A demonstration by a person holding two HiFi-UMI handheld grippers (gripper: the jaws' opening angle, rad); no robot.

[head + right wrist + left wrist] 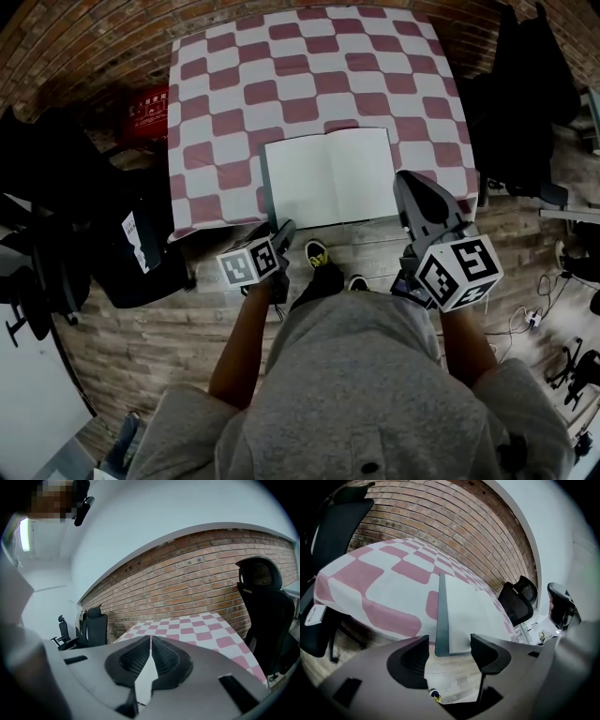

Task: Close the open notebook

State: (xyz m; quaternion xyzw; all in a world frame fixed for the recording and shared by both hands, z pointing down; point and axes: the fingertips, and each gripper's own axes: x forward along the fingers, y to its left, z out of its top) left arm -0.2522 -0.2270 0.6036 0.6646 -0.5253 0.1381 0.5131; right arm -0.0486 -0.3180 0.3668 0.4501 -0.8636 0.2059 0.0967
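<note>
One open notebook [328,178] lies on one checkered table [281,75].

The person wears a grey short-sleeved top [366,394], dark trousers [323,281] and dark shoes [317,253] with yellow trim. The left gripper [283,228] and the right gripper [405,180] have matt grey plastic bodies. Each carries a white marker cube [251,262] printed with black squares. The right gripper's pads [136,660] are black and finely ribbed.
</note>
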